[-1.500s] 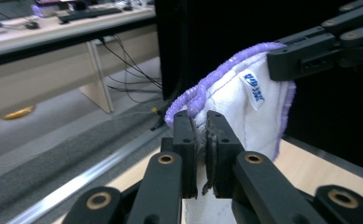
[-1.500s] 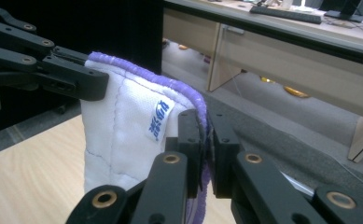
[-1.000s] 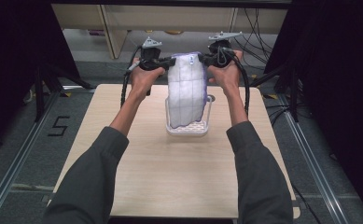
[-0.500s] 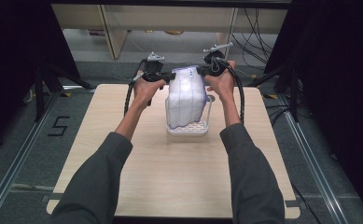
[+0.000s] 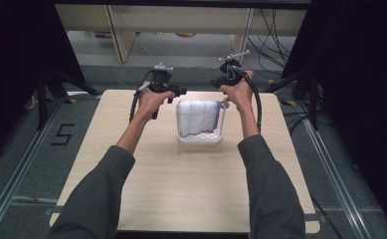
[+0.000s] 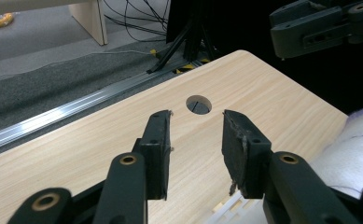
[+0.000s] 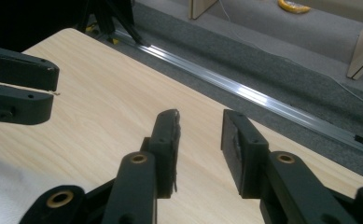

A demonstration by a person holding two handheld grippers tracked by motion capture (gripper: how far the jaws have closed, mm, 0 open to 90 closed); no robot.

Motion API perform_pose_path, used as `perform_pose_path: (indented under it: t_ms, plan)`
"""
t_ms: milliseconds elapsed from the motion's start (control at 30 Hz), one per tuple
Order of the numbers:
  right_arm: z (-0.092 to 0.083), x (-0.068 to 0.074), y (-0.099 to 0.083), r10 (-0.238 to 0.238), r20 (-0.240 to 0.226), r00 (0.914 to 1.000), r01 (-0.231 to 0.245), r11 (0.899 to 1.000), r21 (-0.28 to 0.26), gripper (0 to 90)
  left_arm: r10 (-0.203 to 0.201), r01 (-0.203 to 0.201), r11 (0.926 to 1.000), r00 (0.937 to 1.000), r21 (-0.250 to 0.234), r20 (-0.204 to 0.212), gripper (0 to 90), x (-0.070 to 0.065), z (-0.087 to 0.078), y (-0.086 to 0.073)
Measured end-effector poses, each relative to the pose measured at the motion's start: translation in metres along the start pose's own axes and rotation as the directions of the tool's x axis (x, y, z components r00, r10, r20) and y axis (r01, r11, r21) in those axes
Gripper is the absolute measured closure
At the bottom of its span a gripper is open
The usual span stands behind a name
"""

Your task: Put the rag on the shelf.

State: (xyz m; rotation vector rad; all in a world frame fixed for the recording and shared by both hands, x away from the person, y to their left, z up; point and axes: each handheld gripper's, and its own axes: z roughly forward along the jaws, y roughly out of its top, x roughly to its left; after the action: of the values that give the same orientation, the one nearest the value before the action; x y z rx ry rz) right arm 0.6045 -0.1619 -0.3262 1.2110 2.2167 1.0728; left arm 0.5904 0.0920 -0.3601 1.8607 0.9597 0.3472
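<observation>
Left gripper (image 5: 180, 91) sits at the left of the clear plastic bin (image 5: 200, 140), just beside its upper left corner, held in the person's left hand (image 5: 151, 101). Its jaws have just been opening; in the left gripper view (image 6: 195, 151) they stand partly apart with nothing between them, only bare table (image 6: 123, 135) and a round hole (image 6: 198, 104) beyond. White cloth (image 5: 197, 118) is folded and sits down inside the bin, its top rising above the rim, mid-table toward the far edge; a bit of it shows at the right edge of the left gripper view (image 6: 356, 140). Right gripper (image 5: 217, 82) is at the bin's upper right corner, in the right hand (image 5: 238, 92). Its jaws have also just been opening, partly apart, empty in the right gripper view (image 7: 200, 154), wood tabletop under them.
</observation>
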Motion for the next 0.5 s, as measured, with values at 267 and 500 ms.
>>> perform_pose_path:
  t_ms: [267,500]
  plan:
    - [-0.022,-0.008,-0.011,0.007,0.004,1.0000,-0.007,1.000,-0.020,61.8,-0.025,0.025,0.9996,0.9997,-0.015,-0.001,59.6,0.010,-0.023,-0.010]
    - [-0.042,-0.008,-0.017,-0.006,0.026,0.9996,0.007,1.000,-0.022,59.3,-0.042,0.042,0.9991,0.9991,0.006,0.007,51.1,0.017,-0.037,-0.020]
